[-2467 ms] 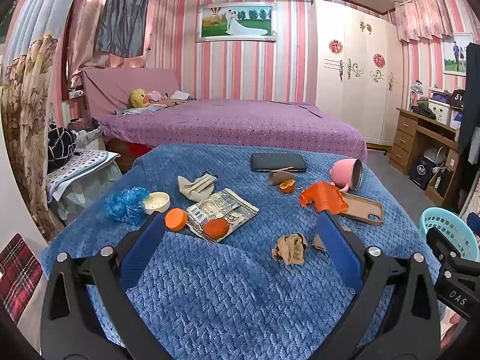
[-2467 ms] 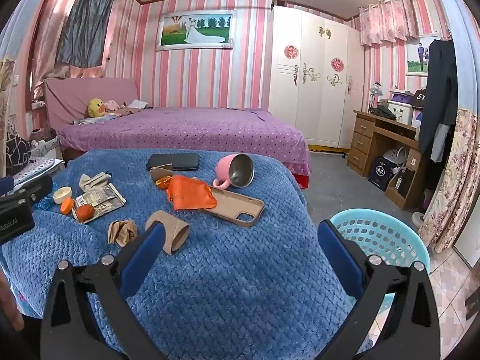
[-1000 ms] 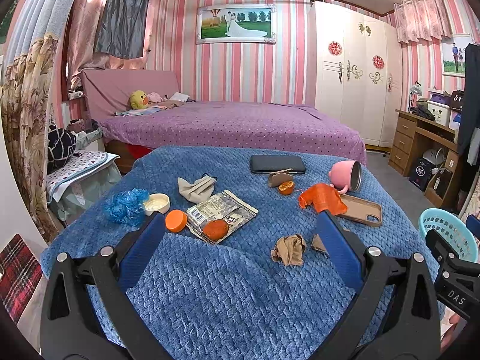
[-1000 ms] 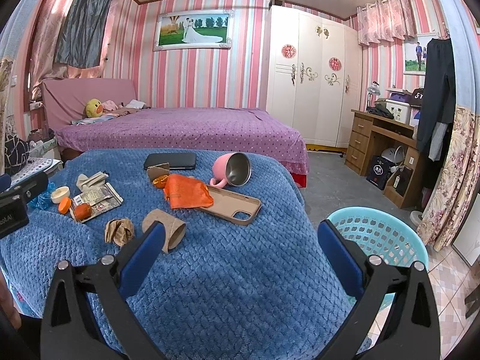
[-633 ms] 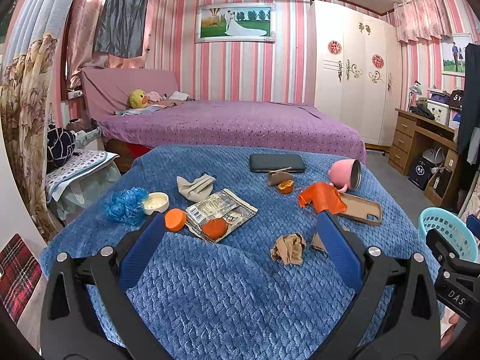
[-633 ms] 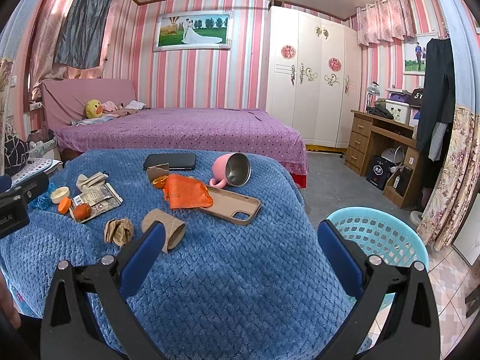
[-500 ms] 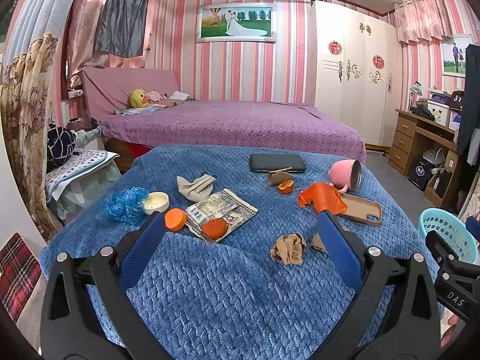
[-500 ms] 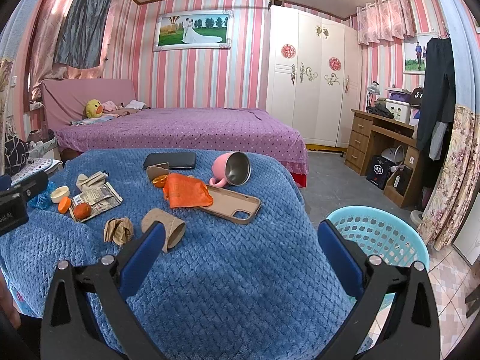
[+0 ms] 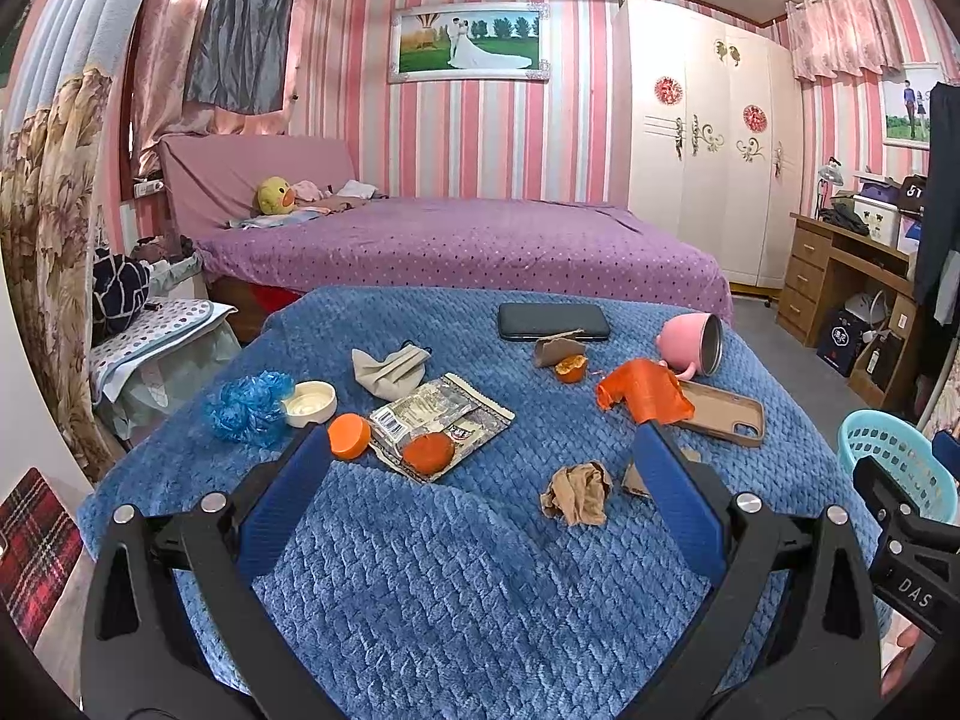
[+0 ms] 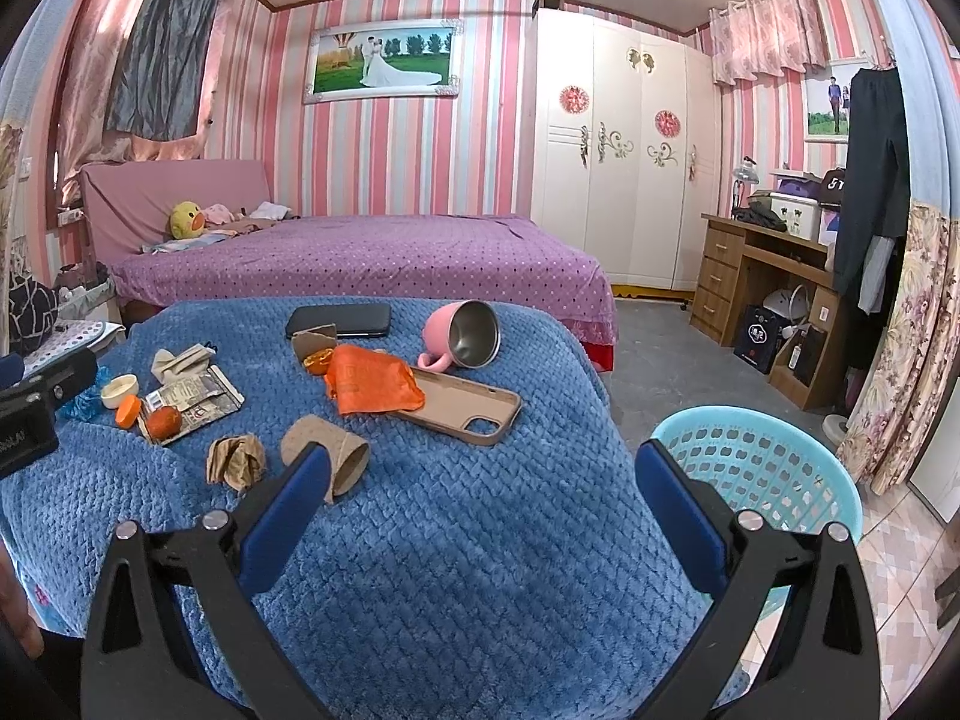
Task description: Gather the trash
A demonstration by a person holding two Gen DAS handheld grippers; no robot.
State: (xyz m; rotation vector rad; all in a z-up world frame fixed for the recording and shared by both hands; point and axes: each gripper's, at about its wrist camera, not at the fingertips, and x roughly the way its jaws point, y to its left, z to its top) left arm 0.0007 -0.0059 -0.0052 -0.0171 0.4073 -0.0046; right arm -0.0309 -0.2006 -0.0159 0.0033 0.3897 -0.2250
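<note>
Both tongs, left gripper (image 9: 474,450) and right gripper (image 10: 480,468), stood apart, empty. Crumpled paper (image 10: 235,459) and cardboard tube (image 10: 327,450) lay near the blue blanket's (image 10: 480,570) front edge; the basket (image 10: 759,474) stood beyond its right edge.

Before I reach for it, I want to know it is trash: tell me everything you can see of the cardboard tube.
The cardboard tube is a short brown roll, apparently bare cardboard, empty and somewhat squashed. It lies on its side on the blue blanket, its open end facing the camera. It sits apart from the crumpled brown paper to its left. In the right wrist view, the right gripper partly hides it.
</note>
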